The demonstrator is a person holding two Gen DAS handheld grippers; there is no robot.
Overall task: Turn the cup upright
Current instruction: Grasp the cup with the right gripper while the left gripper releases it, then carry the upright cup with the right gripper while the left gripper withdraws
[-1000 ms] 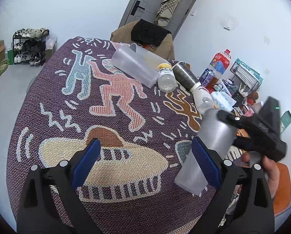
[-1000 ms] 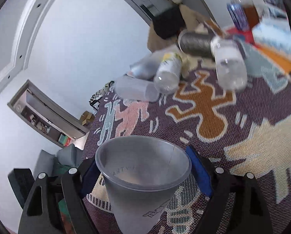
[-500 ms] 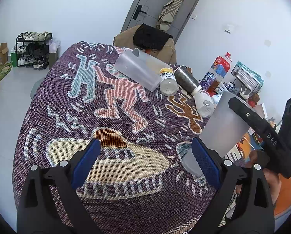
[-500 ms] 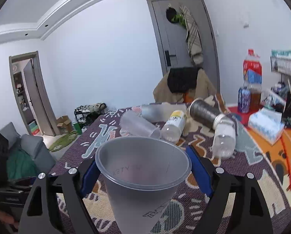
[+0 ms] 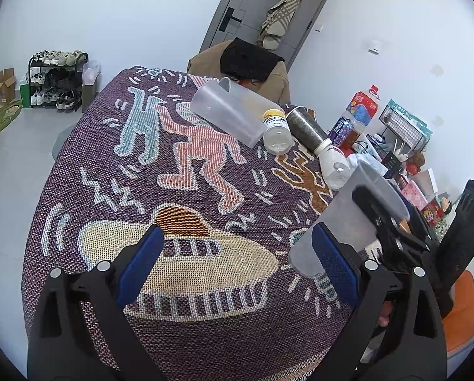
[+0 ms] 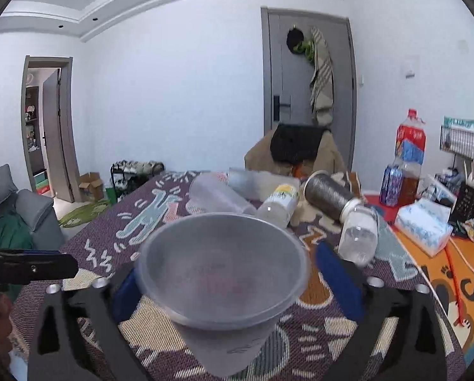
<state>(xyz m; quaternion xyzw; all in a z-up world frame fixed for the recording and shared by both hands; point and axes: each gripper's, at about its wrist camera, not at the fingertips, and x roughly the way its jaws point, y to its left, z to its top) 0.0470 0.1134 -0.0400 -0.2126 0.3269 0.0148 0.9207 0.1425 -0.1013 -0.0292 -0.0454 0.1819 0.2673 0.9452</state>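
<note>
You are working over the tabletop [image 5: 78, 197]. Your right tongs [image 6: 227, 285] are pinching the cup [image 6: 224, 273] mid-wall, mouth up; it is looking light, thin and squashable, so squeeze gently. Your left tongs [image 5: 237, 266] are spread, empty, cup just right.

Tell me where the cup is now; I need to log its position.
The cup sits between the right tongs, mouth up, over the near edge of the cloth; in the left wrist view it is at right, near the bottles.
</note>
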